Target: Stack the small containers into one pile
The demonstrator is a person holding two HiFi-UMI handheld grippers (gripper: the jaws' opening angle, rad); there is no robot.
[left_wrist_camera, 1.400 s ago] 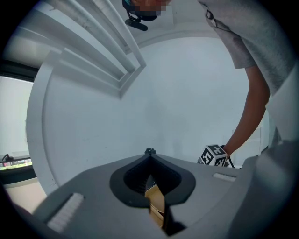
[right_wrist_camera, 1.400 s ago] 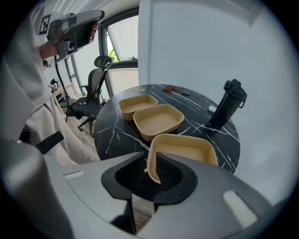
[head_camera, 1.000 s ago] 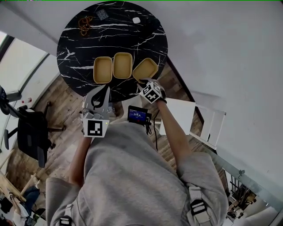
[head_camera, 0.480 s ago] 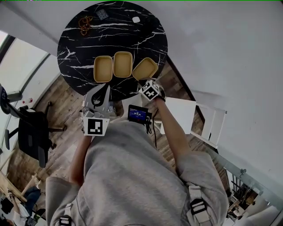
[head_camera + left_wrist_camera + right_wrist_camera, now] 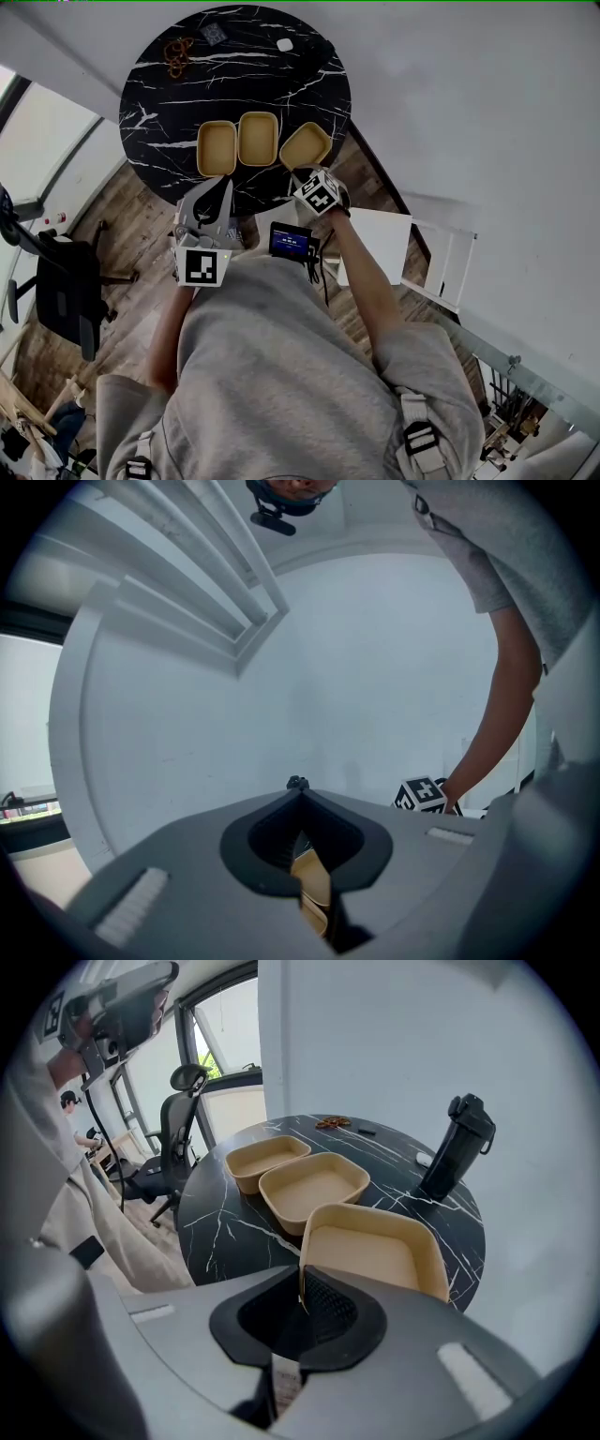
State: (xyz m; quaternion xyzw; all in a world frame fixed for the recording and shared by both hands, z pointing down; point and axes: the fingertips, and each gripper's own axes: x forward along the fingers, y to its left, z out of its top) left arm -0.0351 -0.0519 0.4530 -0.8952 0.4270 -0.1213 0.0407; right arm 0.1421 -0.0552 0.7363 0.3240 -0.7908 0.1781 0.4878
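Since a second ago almost nothing has moved. The right claw point(image 5: 302, 1290) stays clamped on the near rim of the right container point(image 5: 375, 1252), which still lies on the bench point(image 5: 220, 1232) just beside the middle container point(image 5: 314, 1185), so I judge that no stacking has begun. The left claw point(image 5: 297, 784) is closed on nothing and held back. I cannot tell if the gripped container's bottom is already lifted. Through the left claw's gap only a tan strip shows.
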